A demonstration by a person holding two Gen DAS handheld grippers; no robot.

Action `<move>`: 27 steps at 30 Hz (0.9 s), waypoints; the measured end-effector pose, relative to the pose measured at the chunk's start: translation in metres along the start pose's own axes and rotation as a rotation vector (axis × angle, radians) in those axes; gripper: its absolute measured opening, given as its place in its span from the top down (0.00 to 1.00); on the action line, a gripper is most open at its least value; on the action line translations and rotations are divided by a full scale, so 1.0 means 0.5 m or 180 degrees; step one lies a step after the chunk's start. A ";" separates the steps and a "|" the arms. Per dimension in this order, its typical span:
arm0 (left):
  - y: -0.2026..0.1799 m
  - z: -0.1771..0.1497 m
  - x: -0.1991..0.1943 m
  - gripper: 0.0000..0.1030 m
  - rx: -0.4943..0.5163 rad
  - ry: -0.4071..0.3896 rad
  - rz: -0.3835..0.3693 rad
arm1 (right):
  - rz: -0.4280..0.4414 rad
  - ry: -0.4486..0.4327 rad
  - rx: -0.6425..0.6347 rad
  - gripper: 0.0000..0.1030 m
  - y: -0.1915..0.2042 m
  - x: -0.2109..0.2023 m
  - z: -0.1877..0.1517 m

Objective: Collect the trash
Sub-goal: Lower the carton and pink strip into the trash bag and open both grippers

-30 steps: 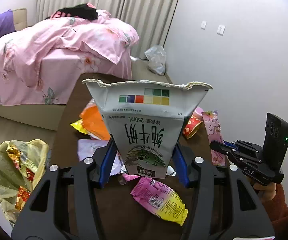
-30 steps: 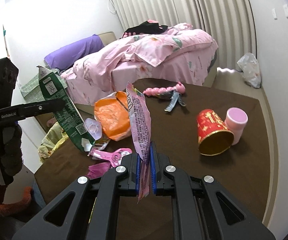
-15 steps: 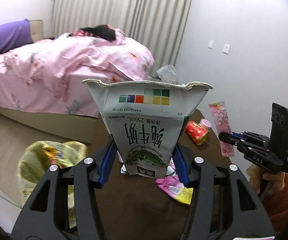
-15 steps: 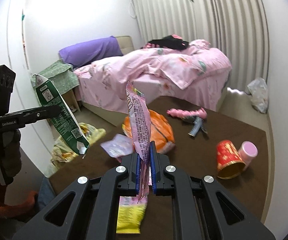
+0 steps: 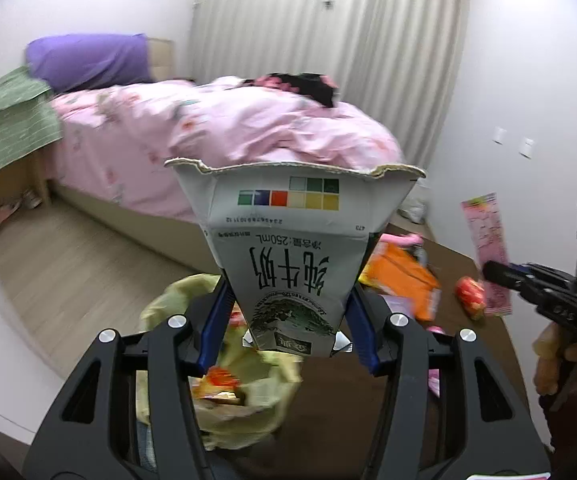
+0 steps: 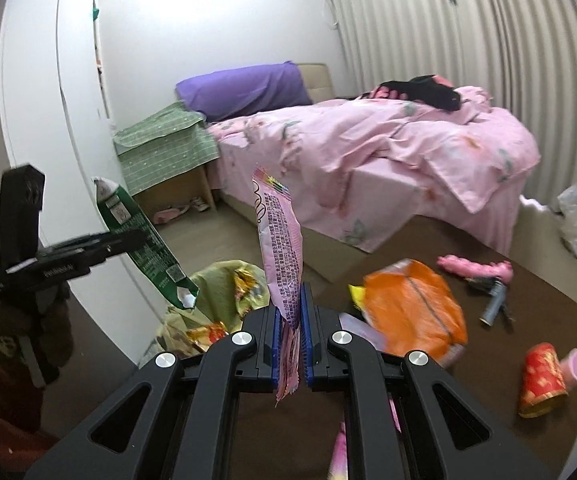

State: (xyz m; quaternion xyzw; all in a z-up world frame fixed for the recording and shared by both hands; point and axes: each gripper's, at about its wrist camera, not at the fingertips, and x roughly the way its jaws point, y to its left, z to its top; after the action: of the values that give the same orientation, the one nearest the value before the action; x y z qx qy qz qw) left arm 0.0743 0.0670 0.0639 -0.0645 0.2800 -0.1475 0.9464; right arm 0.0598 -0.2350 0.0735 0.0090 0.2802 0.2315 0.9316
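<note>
Flattened white-and-green milk carton [image 5: 288, 264] clamped in left gripper [image 5: 288, 316], pink foil wrapper [image 6: 280, 256] pinched in right gripper [image 6: 290, 334] (both apparently bound for disposal), near yellow-green plastic trash bag [image 6: 216, 292].

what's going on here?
A person is clearing trash off a brown table. The left gripper clamps an opened milk carton; the right gripper is shut on a pink snack wrapper. Both hang near the yellow trash bag beside the table. An orange bag and red paper cup remain.
</note>
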 end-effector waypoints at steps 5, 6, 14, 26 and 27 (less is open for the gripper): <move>0.067 -0.013 0.034 0.51 -0.0034 0.0132 0.0387 | 0.0163 0.0109 -0.0120 0.90 0.046 0.085 0.031; 0.078 -0.015 0.044 0.51 -0.0047 0.0173 0.0430 | 0.0214 0.0153 -0.0124 0.90 0.055 0.110 0.037; 0.109 -0.055 0.142 0.51 -0.0038 0.0482 0.0470 | 0.0720 0.0493 0.0106 0.90 0.097 0.282 0.059; 0.187 -0.168 0.270 0.51 -0.0266 0.1056 0.0448 | 0.0748 0.1614 0.0378 0.90 0.096 0.624 -0.026; 0.193 -0.173 0.275 0.51 -0.0281 0.1071 0.0452 | 0.0765 0.1692 0.0354 0.90 0.099 0.634 -0.036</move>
State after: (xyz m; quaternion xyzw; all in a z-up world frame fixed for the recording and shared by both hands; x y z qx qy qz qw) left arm 0.1600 0.1116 -0.0982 -0.0605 0.4445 -0.0765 0.8905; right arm 0.2623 -0.0545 -0.0986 0.0322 0.5234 0.3187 0.7895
